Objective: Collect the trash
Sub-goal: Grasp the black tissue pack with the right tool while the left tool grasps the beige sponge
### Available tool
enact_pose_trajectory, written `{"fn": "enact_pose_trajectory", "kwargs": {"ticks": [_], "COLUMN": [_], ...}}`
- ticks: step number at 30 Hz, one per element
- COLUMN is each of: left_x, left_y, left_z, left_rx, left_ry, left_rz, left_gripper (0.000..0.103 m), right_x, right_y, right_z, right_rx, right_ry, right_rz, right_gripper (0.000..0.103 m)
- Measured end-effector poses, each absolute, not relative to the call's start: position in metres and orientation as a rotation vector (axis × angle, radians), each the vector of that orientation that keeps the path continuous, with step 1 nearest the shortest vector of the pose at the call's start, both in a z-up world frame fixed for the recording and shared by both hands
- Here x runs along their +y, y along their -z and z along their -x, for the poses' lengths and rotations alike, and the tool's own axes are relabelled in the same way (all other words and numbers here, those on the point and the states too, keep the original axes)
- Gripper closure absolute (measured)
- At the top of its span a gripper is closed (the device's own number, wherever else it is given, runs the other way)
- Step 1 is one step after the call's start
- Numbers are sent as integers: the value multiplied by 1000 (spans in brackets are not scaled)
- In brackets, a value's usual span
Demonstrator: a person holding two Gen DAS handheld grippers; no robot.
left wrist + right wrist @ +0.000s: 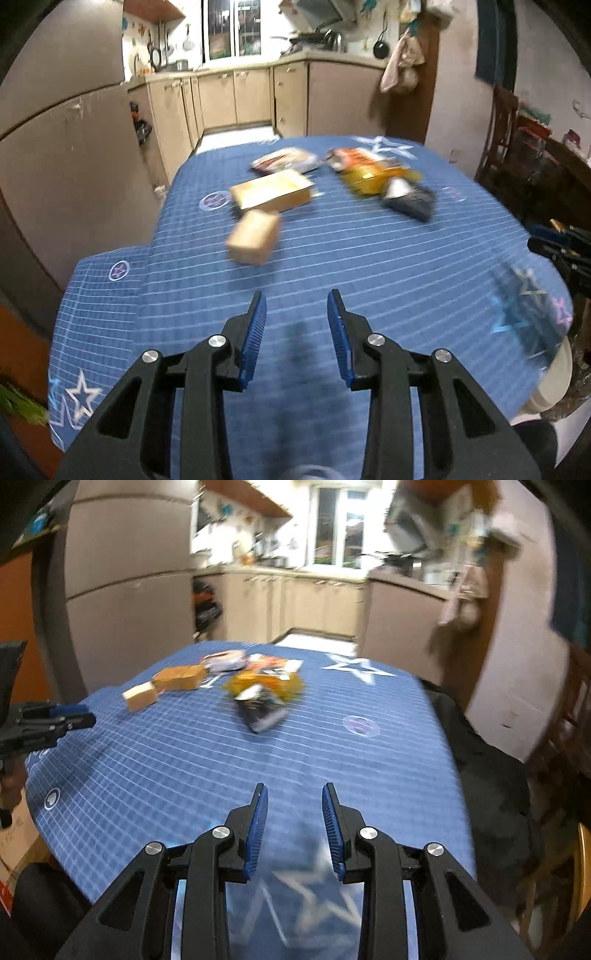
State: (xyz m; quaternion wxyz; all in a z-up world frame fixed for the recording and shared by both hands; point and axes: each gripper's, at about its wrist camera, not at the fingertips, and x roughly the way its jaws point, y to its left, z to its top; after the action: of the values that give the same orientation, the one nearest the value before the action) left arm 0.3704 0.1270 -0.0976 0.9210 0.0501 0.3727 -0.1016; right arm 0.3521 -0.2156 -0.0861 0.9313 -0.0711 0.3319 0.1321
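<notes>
A kitchen lies behind a blue-clothed table (pixel 332 266). Left wrist view: the left gripper (pixel 297 299), jaws narrowed on nothing, faces a small cardboard box (pixel 254 236), probably light and stiff; take its flat sides. Right wrist view: the right gripper (pixel 291 794), likewise empty, faces crinkly wrappers (pixel 264 686), likely slippery; pinch an edge.

Home kitchen with dining corner: beige base cabinets (pixel 236 98) along L-shaped counter, window (pixel 338 528) above, pans hung on wall (pixel 380 46), tall fridge (pixel 129 583), blue star-print tablecloth (pixel 332 266), wooden chair (pixel 500 125).
</notes>
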Motion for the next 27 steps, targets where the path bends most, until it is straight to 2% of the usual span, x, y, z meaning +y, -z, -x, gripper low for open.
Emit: {"fn": "enact_pose_trajectory", "kwargs": {"ticks": [4,5,6,7,8,10,12,21,23,24,25,26,27], "left_x": [149,152,153,154,154,153,152,140,134,131,129,126,123], "left_y": [104,105,107,108,109,113,117,131,132,133,132,132,130], "left_z": [-393,-397,-402,-408,-415,-424,-439,-483,-488,-489,-488,-486,-482], "left_rx": [791,789,793,794,793,803,818,873,876,876,873,866,862], "left_ry": [232,242,264,270,277,316,338,373,367,368,369,368,374], "left_rz": [-127,-134,-142,-146,-145,-140,-142,-142,-171,-181,-192,-207,-213], "left_gripper": [70,69,68,62,52,42,38,37,37,37,45,60,65], "right_x": [-193,-193,-192,-192,-191,-190,-185,-149,-146,-148,-150,-152,-153], "right_y": [92,94,97,99,100,100,101,128,132,130,130,130,131], "right_z": [-394,-401,-410,-418,-427,-444,-463,-516,-522,-525,-526,-524,-522], "right_rx": [723,736,740,738,740,744,768,850,852,868,880,882,879], "right_ry": [-301,-311,-313,-308,-320,-340,-374,-424,-434,-452,-451,-429,-421], "right_rz": [168,163,160,161,156,141,137,292,284,250,228,217,214], "right_gripper": [71,66,54,44,27,24,21,22,32,49,55,58,60]}}
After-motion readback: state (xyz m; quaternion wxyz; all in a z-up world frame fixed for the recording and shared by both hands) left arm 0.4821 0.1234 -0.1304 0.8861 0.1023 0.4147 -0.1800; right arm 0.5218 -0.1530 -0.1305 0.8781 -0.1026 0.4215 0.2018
